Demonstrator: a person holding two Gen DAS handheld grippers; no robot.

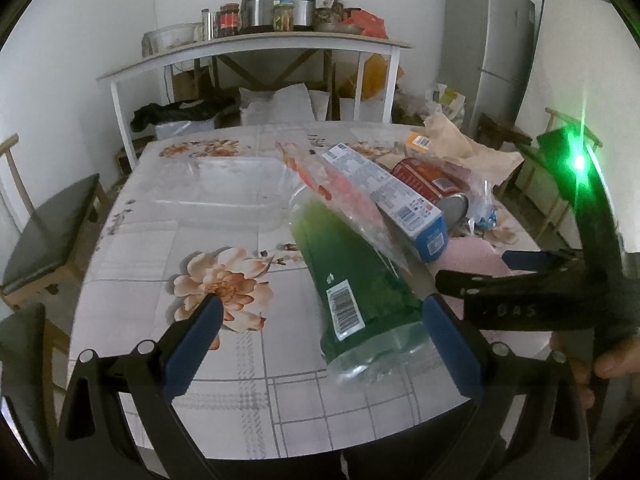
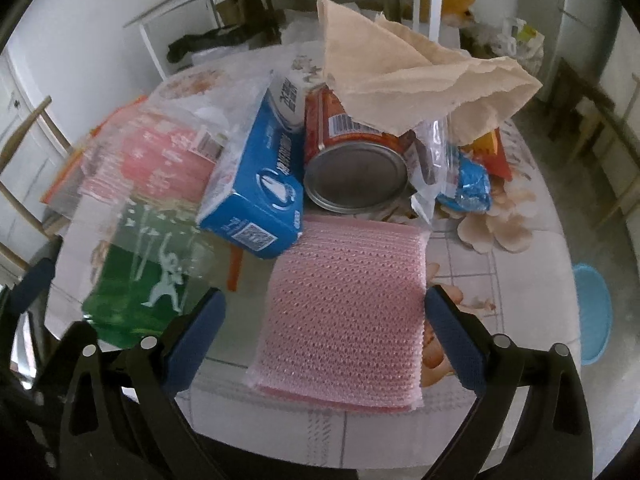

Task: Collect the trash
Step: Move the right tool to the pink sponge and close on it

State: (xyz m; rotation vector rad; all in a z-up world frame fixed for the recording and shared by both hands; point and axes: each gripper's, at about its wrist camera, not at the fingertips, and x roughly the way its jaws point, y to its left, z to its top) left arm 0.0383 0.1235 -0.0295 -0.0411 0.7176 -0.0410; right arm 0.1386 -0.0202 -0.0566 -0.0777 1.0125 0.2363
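Note:
A pile of trash lies on the floral tablecloth. A green plastic bottle (image 1: pixel 352 280) lies on its side between the open fingers of my left gripper (image 1: pixel 320 320), close to the right finger. A blue carton (image 1: pixel 400 200), a red can (image 1: pixel 428 184) and a clear wrapper (image 1: pixel 340 196) lie behind it. In the right wrist view my right gripper (image 2: pixel 324 320) is open around a pink mesh sponge (image 2: pixel 344 312). Beyond it lie the blue carton (image 2: pixel 260 188), the red can (image 2: pixel 356 160), brown paper (image 2: pixel 408 76) and the green bottle (image 2: pixel 148 280).
A clear plastic tray (image 1: pixel 216 192) sits on the table (image 1: pixel 160 360) at the far left. Chairs (image 1: pixel 44 236) stand to the left. A white shelf table (image 1: pixel 248 48) with jars stands behind. A fridge (image 1: pixel 488 52) is at the back right. A blue basin (image 2: pixel 594 312) lies on the floor.

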